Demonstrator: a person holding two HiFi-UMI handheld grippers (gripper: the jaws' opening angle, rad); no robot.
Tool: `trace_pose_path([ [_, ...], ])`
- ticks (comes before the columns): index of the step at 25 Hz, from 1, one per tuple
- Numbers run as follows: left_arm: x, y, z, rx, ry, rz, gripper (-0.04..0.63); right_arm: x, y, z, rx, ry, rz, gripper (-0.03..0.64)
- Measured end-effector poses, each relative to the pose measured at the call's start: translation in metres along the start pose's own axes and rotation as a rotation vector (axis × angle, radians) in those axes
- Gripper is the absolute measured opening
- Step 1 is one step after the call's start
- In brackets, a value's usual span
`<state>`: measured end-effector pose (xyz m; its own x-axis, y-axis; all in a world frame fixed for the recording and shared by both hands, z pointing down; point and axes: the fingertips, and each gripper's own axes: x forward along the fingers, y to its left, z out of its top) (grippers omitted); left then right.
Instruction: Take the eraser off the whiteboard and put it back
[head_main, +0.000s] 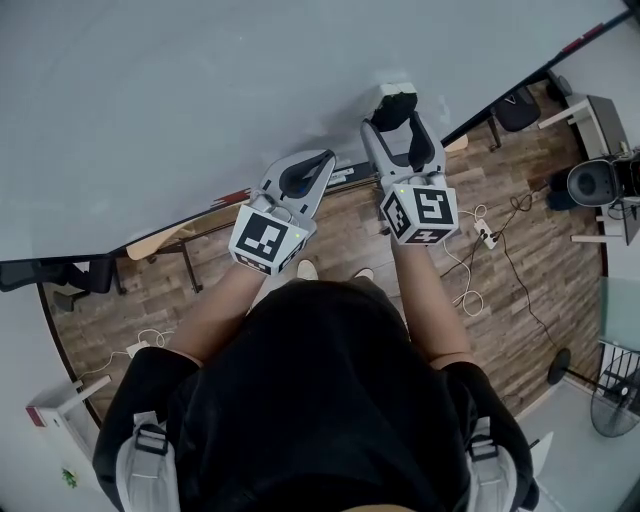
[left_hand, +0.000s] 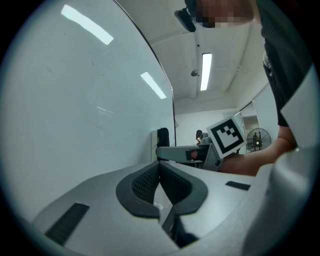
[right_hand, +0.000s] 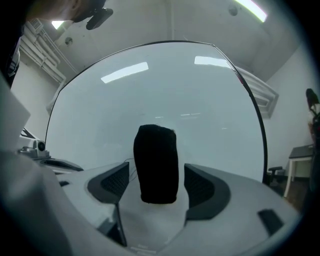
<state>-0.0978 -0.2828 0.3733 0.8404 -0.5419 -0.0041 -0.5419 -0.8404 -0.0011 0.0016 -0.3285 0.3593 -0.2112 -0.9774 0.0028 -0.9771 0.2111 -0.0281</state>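
A black eraser (head_main: 395, 103) with a white back rests against the whiteboard (head_main: 200, 100). My right gripper (head_main: 393, 125) points at the board with the eraser between its jaws. In the right gripper view the eraser (right_hand: 156, 162) stands upright with a gap on each side, so the pads (right_hand: 114, 183) do not press it and the gripper (right_hand: 156, 182) is open. My left gripper (head_main: 325, 160) is beside it on the left, close to the board, shut and empty. Its pads (left_hand: 172, 182) meet in the left gripper view, where the right gripper's marker cube (left_hand: 227, 136) shows.
A narrow tray (head_main: 345, 178) runs along the whiteboard's lower edge. Below lies a wood floor with a white power strip and cables (head_main: 485, 235), a black chair (head_main: 60, 272) at left, desks and a chair at right, and a fan (head_main: 600, 400).
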Motion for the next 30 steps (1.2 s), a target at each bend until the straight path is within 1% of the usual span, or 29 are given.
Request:
trace_pose_path([
  [8,0.005,0.007,-0.004,-0.012,0.000,-0.015,-0.005,0.009,-0.006,0.000,-0.010,-0.016,-0.043,0.327],
  [13,0.009,0.009,-0.005,-0.012,0.001,-0.023,-0.005,0.012,-0.008,-0.001,-0.009,-0.016,-0.055,0.293],
  [16,0.011,0.010,-0.009,-0.013,0.008,-0.028,-0.005,0.012,-0.008,-0.001,-0.013,-0.022,-0.056,0.245],
  [18,0.011,0.011,-0.011,-0.014,0.012,-0.029,-0.005,0.012,-0.007,-0.001,-0.014,-0.025,-0.056,0.228],
  [30,0.006,0.012,-0.011,-0.006,0.015,-0.038,-0.005,0.006,-0.003,0.002,-0.004,-0.029,-0.038,0.219],
])
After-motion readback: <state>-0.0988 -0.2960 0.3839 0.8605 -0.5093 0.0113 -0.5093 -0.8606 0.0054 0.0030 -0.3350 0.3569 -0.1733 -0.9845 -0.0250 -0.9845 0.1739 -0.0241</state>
